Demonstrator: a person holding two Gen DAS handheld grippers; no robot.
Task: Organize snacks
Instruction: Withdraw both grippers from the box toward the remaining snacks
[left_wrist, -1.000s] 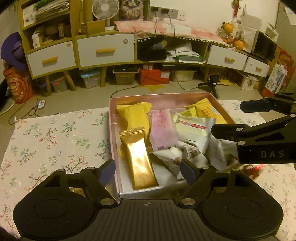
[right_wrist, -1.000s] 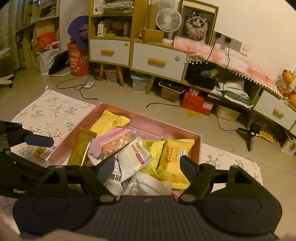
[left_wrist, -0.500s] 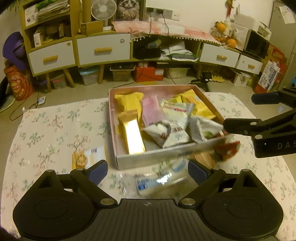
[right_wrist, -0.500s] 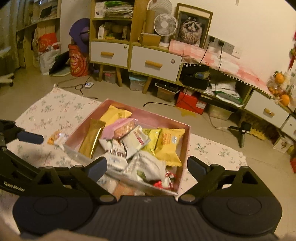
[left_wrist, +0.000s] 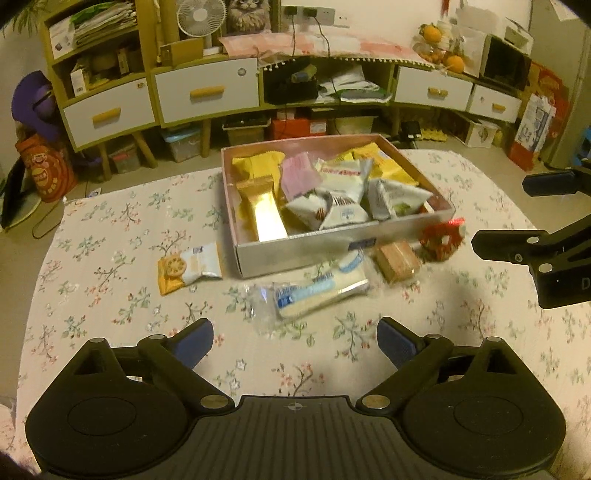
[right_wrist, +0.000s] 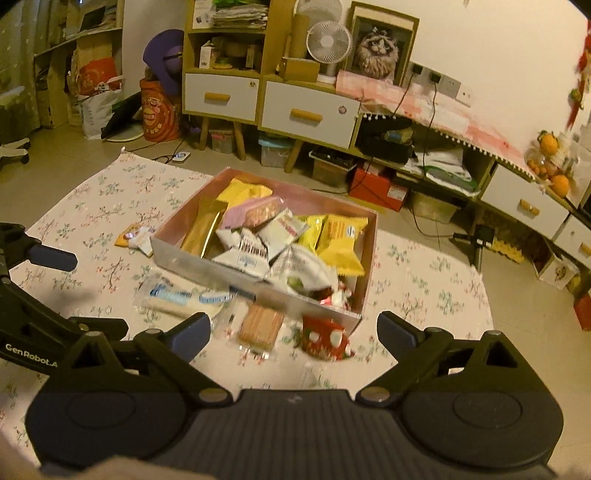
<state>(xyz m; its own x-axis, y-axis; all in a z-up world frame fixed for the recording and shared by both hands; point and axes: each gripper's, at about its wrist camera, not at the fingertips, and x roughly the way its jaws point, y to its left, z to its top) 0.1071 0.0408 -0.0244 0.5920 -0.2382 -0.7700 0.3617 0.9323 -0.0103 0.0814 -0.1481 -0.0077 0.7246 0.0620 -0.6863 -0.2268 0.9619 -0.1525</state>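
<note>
Four packets (left_wrist: 317, 291) beside box (left_wrist: 295, 254), cabinets (left_wrist: 207, 92) behind

The left gripper (left_wrist: 295, 341) is showing a black ribbed body with two round discs, silver screws and blue finger pads (left_wrist: 194, 341). The right gripper (right_wrist: 293, 332) is looking the same, with blue pads (right_wrist: 397, 334). White letters "GenRobot" and "D" are appearing on the black side arms.
</note>
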